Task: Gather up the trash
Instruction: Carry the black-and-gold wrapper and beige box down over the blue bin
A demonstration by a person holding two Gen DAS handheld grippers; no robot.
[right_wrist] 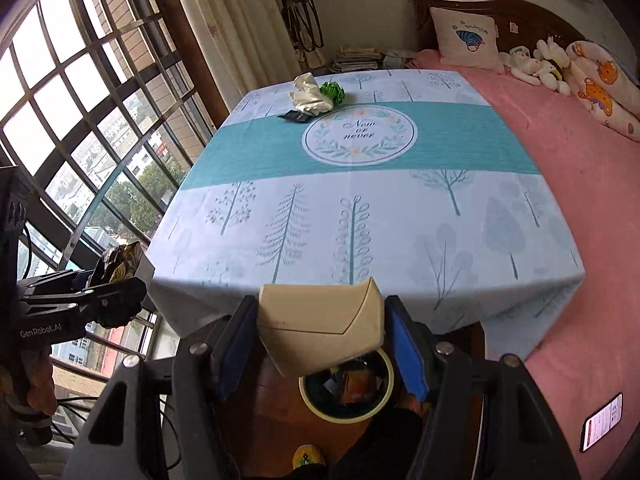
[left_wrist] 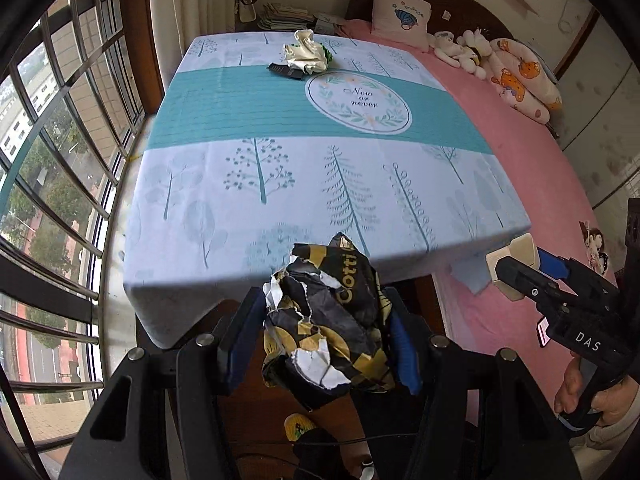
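Bed (right_wrist: 560, 184) with pink sheet runs along the table's right edge, pillow (right_wrist: 466, 40) and plush toys (right_wrist: 540, 64) at its head. Table (left_wrist: 320, 184) under a tree-print cloth with teal band fills the middle; barred window (right_wrist: 80, 120) off its left edge. Trash bin (right_wrist: 346, 390), round with pale rim, sits on the floor below the table's near edge, already holding scraps. Near the far edge, left of centre: crumpled cream wrapper (right_wrist: 310, 98), green ball of paper (right_wrist: 333, 91) touching it behind, flat black packet (right_wrist: 295, 117) just in front. Left gripper (left_wrist: 324, 320) held off the near edge, fingers pinching a crumpled black-and-gold paper bag (left_wrist: 328, 312), torn white showing. Right gripper (right_wrist: 320, 336) also off the near edge, above the bin, blue pads pressed on a beige folded carton (right_wrist: 320, 326). Phone (right_wrist: 602, 422) lies lit on the bed near its foot. Yellow slipper (right_wrist: 308, 456) on floor by the bin.
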